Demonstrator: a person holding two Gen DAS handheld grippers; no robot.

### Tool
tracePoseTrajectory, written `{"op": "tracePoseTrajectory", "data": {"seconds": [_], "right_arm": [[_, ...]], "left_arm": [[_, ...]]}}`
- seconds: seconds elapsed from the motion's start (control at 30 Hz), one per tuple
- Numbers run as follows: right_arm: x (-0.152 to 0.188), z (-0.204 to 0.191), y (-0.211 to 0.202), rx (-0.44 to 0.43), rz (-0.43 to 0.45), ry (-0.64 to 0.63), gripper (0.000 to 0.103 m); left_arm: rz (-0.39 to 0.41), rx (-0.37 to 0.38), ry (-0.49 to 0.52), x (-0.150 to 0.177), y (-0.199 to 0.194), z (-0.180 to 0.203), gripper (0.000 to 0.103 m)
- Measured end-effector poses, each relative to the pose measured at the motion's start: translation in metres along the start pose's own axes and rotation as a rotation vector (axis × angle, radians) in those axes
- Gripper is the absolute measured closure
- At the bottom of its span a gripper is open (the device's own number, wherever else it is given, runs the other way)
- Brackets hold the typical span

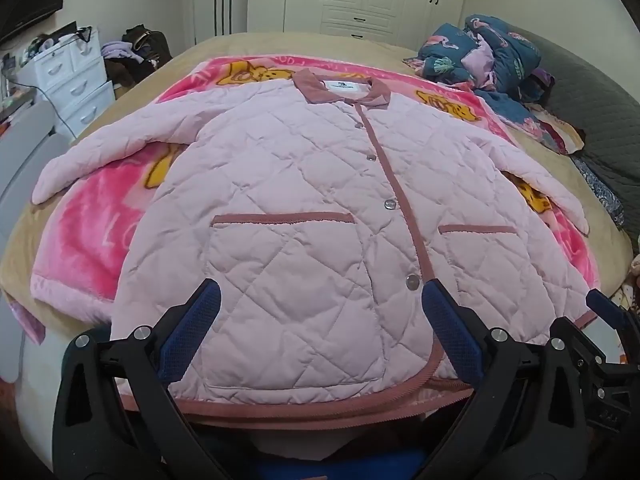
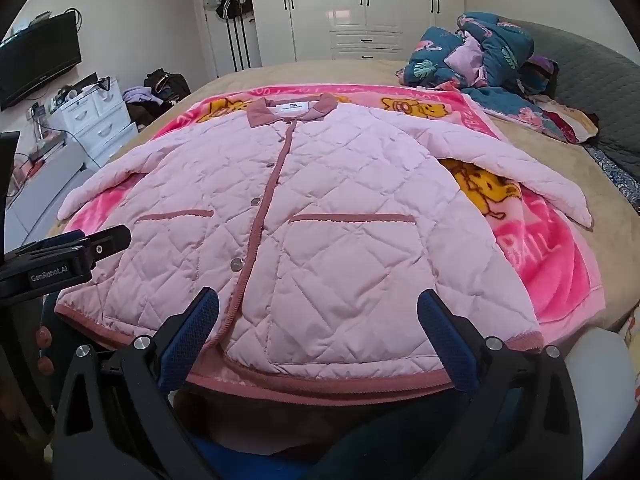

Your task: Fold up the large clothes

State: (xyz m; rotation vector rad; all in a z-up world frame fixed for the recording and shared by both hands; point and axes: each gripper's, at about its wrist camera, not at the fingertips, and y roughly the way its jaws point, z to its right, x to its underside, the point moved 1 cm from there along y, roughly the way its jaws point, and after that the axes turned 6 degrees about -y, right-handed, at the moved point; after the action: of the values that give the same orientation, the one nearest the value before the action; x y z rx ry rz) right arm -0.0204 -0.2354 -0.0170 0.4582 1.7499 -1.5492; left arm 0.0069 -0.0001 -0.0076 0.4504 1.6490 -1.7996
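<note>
- Bedroom scene: pink quilted jacket (image 1: pixel 304 184) lies buttoned, sleeves spread, on a pink cartoon blanket (image 1: pixel 92 240) covering the tan bed (image 2: pixel 560 160).
- White wardrobes (image 2: pixel 360 4) line the far wall; crumpled bedding (image 2: pixel 492 52) sits near the headboard.
- Left gripper (image 1: pixel 320 300) and right gripper (image 2: pixel 318 304) hover at the hem, jaws wide, holding nothing.

The jacket (image 1: pixel 304 208) is pale pink with diamond quilting, trimmed in dusty rose at collar (image 1: pixel 344 90), placket, pocket tops and hem, with silvery snaps. Under it the blanket (image 1: pixel 92 232) is hot pink with yellow cartoon bears and pale lettering, over a tan bedspread (image 2: pixel 612 184). The heaped bedding (image 2: pixel 492 52) is teal with pink flamingos. Both grippers, left (image 1: pixel 320 292) and right (image 2: pixel 318 300), are black with blue finger pads
</note>
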Motion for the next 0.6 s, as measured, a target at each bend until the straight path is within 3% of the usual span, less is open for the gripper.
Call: {"op": "tracePoseTrajectory", "data": {"seconds": [0.6], "right_arm": [[0.0004, -0.0063, -0.0050, 0.017, 0.009, 0.007, 0.004]], "left_arm": [[0.004, 0.016, -0.001, 0.0046, -0.0047, 0.0062, 0.009]]}}
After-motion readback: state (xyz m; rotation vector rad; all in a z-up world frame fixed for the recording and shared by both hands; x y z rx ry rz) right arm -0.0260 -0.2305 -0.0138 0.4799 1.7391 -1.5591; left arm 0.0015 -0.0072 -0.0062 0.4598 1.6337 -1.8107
